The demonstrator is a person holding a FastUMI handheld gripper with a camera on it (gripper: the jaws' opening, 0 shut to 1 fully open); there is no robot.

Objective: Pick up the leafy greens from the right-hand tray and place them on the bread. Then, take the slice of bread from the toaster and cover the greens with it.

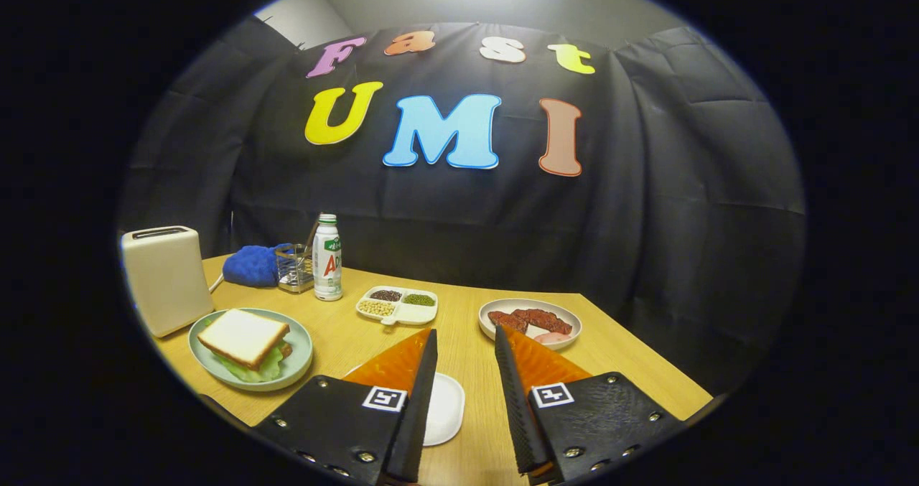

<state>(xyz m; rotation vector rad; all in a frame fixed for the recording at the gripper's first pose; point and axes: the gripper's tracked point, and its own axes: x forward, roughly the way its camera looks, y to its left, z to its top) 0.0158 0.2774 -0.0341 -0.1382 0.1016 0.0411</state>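
claw point(465, 342) released, empty – one bread slice point(243, 337) atop greens point(251, 368) (one green plate point(301, 342)), one toaster point(165, 278).

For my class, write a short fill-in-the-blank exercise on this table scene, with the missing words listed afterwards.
1. On the pale green round plate, leafy greens lie under a slice of white ____.
2. The cream toaster stands directly behind the ____.
3. The gripper fingers are ____, holding nothing.
4. The white plastic bottle stands beside a small wire ____.

Missing words: bread; plate; open; basket
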